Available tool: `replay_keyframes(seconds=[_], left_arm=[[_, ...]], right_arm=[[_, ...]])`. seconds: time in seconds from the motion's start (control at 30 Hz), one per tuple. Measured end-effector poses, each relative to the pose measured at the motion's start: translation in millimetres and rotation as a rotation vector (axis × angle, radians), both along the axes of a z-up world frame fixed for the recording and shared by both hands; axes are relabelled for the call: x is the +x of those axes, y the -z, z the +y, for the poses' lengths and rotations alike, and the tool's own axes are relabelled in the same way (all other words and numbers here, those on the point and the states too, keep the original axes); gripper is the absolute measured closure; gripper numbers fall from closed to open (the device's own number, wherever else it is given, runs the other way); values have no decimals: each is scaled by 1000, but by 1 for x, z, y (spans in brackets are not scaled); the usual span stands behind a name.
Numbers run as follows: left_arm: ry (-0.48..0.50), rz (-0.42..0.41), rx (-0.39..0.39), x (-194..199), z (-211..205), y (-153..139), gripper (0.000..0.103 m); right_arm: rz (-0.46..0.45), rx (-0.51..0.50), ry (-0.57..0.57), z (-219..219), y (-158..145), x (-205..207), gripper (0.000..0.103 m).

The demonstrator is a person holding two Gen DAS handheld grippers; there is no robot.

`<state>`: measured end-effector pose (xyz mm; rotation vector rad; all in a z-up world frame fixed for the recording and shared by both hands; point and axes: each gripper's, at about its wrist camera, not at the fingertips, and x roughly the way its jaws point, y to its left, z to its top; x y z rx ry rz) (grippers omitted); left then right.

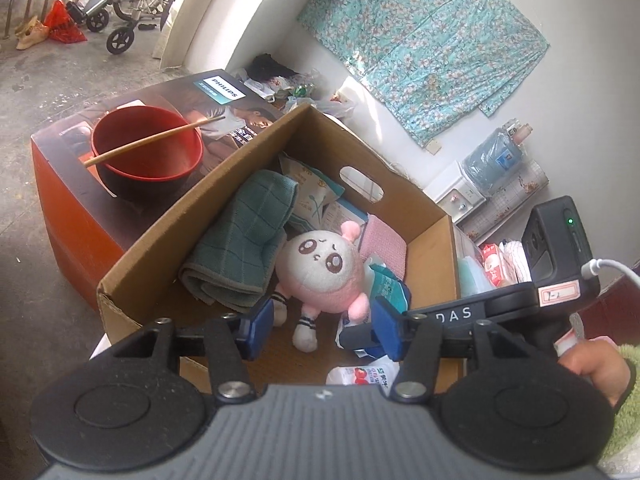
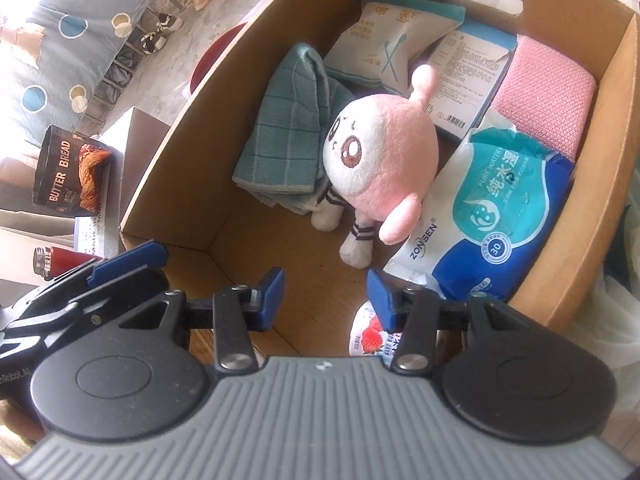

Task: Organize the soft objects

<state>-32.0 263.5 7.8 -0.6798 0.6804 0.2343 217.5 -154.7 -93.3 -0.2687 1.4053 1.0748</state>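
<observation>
The cardboard box (image 2: pixel 168 128) serves as the landmark, and most of the soft things already lie inside it. The pink plush doll (image 2: pixel 380 152) sits near the middle of the box floor, its feet toward the near wall. The green towel (image 2: pixel 292 128) is folded against the box's left wall, touching the doll. The pink cloth (image 2: pixel 548 96) rests in the far right corner, and the wet-wipes pack (image 2: pixel 500 216) leans along the right wall just beside the doll. 2 flat paper packets (image 2: pixel 392 40) lie against the far wall behind the doll. A small strawberry-printed pack (image 2: pixel 372 336) lies at the box's near edge; I cannot tell whether it is fully inside. The left gripper (image 1: pixel 324 326) hovers over the near wall, its jaws wide and holding nothing. The right gripper (image 2: pixel 326 298) hangs at the same near edge, also wide apart and empty. Judging from this, the sorting looks largely done; what may remain is the strawberry pack and perhaps the tissue packs (image 1: pixel 496 264) outside the right wall.
</observation>
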Motion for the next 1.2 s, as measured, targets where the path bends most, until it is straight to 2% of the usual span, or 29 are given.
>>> replay_keyframes(seconds=[0.1, 0.27, 0.47, 0.63, 0.73, 0.9, 1.07, 1.13, 1.2], left_arm=[[-29, 3, 30, -4, 5, -2, 41], [-44, 4, 25, -8, 13, 1, 33], [-53, 10, 25, -8, 17, 3, 32], [-56, 8, 46, -8, 15, 3, 31], [-49, 4, 54, -7, 13, 2, 31], [11, 6, 89, 4, -1, 0, 30], [160, 25, 135, 37, -29, -1, 31], [246, 62, 108, 59, -41, 4, 31], [322, 130, 44, 81, -49, 13, 33]], right_arm=[[17, -16, 4, 6, 10, 1, 57], [48, -22, 14, 9, 19, 6, 56], [106, -58, 28, 6, 41, 9, 55], [156, -42, 16, -1, 43, 2, 54], [149, 48, 60, -15, 26, 5, 53], [101, 269, 201, -76, -13, 13, 51], [48, 449, 340, -159, -29, 5, 51], [16, 505, 407, -193, -29, -3, 51], [-5, 538, 477, -220, -25, -10, 51]])
